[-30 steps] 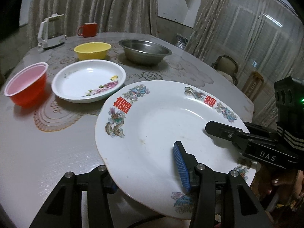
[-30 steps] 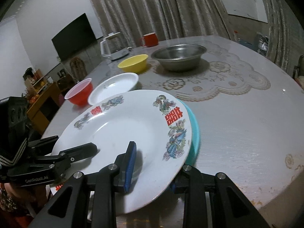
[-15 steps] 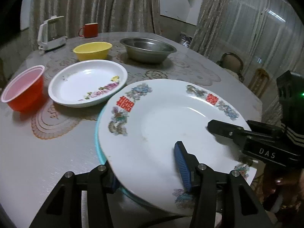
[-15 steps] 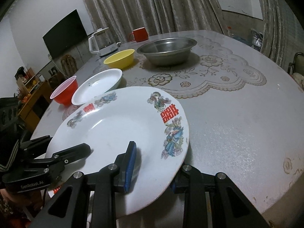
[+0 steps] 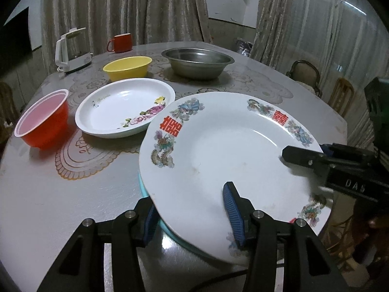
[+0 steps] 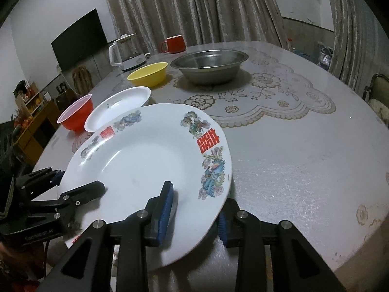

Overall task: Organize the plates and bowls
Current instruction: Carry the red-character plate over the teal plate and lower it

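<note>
A: Large plate (image 5: 226,150), white with red double-happiness characters and painted dragon and phoenix motifs on its broad rim: where is it?

B: At the near edge of the round bench (image 5: 60,194), lying on a teal plate (image 5: 143,192) of which only a thin edge shows at the left. A second ago it sat tilted and the teal rim showed more on the right; now it covers that side.

A: And the tools?

B: The left tool (image 5: 192,214) straddles the near rim, one blue ribbed pad on the plate's face, the other below; whether they press I cannot tell. The right tool (image 6: 194,209) straddles the opposite rim the same way; its jaws have just been opening, the plate between them.

A: What else is there?

B: A glossy flowered dish (image 5: 125,107), a red plastic bowl (image 5: 42,119), a yellow bowl (image 5: 127,68) and a dull steel basin (image 5: 197,63), all resting apart on the lace-patterned cover.
</note>
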Tool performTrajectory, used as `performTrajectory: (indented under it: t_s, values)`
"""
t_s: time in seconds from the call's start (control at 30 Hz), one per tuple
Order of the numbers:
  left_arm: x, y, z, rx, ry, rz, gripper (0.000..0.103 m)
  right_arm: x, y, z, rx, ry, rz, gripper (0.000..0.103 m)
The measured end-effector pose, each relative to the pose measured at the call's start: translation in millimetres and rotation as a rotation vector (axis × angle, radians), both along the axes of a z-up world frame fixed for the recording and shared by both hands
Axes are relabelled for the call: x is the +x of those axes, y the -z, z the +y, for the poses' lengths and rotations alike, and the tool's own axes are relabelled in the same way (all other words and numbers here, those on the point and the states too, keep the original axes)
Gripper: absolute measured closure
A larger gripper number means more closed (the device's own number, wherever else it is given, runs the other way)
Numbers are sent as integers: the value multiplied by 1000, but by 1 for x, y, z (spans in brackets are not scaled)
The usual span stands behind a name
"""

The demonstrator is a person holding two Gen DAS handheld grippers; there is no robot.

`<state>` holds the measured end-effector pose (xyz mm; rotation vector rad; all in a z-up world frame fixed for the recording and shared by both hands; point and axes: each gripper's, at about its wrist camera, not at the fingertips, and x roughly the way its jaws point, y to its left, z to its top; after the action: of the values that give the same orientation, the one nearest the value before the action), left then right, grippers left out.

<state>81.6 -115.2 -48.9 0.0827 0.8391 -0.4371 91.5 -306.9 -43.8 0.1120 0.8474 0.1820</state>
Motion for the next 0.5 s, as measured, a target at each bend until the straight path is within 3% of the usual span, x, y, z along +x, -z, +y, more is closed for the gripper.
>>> performTrajectory:
  t_s: [0.5]
  values:
    - [-18,-9,5,-11,1,-8,54,-15,-6,-3,-13,18,-4,74]
